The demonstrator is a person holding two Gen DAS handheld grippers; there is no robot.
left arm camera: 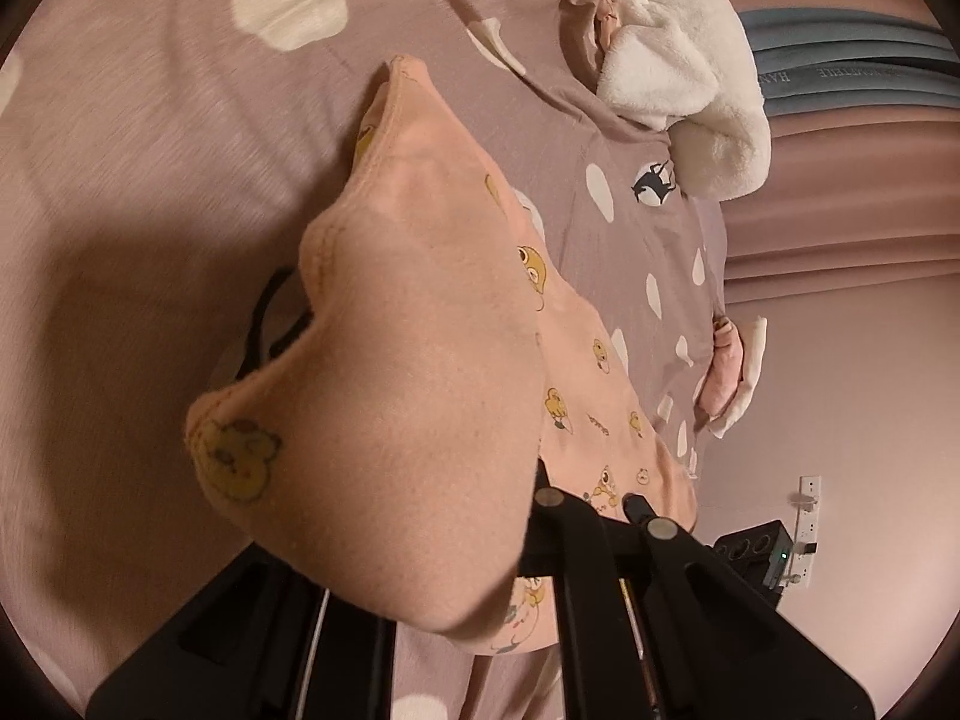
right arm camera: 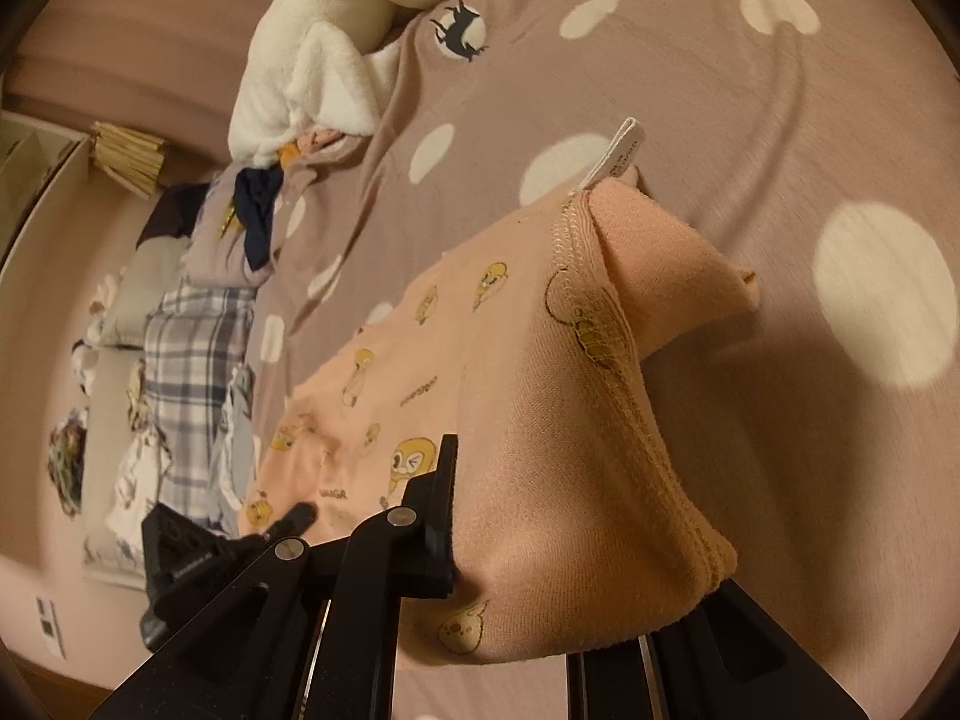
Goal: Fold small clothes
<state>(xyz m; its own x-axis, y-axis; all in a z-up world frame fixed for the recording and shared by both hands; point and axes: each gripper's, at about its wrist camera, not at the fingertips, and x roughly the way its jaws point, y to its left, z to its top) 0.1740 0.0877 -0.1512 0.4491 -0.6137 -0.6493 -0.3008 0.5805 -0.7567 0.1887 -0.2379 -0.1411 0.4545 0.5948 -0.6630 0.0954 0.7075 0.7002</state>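
We see a bed covered in a mauve sheet (left arm camera: 180, 120) printed with white spots. A white fleece blanket (left arm camera: 678, 60) lies bunched at its far edge. Beyond it hang pink curtains (left arm camera: 840, 192). The wall (left arm camera: 840, 390) is pale pink, with a white socket (left arm camera: 809, 510) on it. Beside the bed, a plaid cloth (right arm camera: 192, 372) and other laundry lie heaped. The light is warm and dim.
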